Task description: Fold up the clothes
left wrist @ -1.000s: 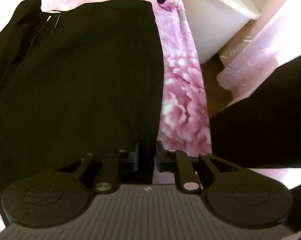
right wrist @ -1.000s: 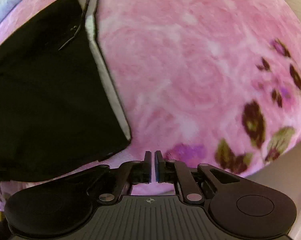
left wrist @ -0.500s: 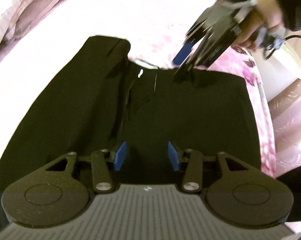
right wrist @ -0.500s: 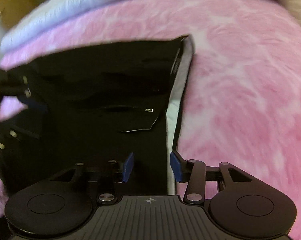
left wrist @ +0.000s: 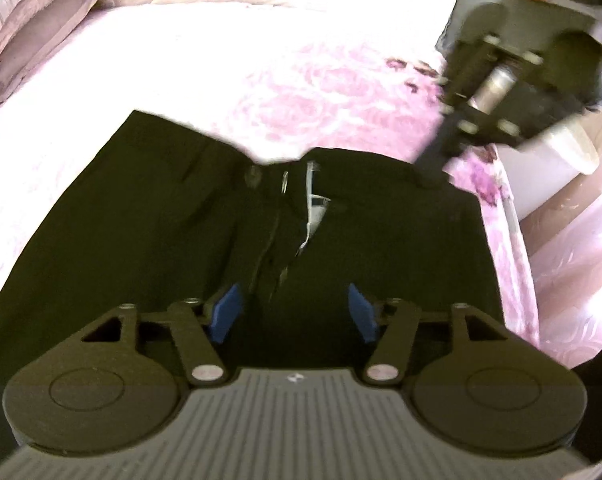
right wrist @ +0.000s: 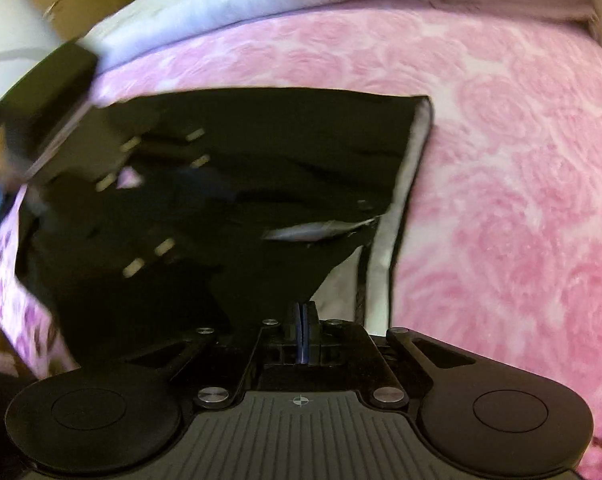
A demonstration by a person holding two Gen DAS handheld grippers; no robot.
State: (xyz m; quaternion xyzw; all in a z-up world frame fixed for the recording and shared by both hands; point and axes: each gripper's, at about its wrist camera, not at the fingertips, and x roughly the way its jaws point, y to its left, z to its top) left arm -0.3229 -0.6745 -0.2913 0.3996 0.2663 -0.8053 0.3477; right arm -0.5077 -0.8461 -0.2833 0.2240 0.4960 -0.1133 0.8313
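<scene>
A: Any container here?

B: One, a white tub [left wrist: 541, 176] beside the bed's right edge. I cannot tell what is in it.

A: Where are the clothes?

B: Black trousers [left wrist: 149, 216] lie flat on the pink rose-patterned bedspread [left wrist: 301, 96], waistband away from the left gripper [left wrist: 293, 312], fly open with pale lining showing.

A: The fingers?

B: The left gripper's blue pads [left wrist: 226, 312] are spread wide over the trousers, holding nothing. The right gripper [right wrist: 303, 312] has its fingers pressed together on the waistband corner, by the white lining.

A: What differs from half a second ago?

B: The right gripper was open then; now it pinches. The left's fingers stand wider.

A: Textures?

B: The trousers are smooth, matte cloth, the bedspread soft and plush. Pale folded quilts [left wrist: 17, 24] are stacked at the bed's head.
</scene>
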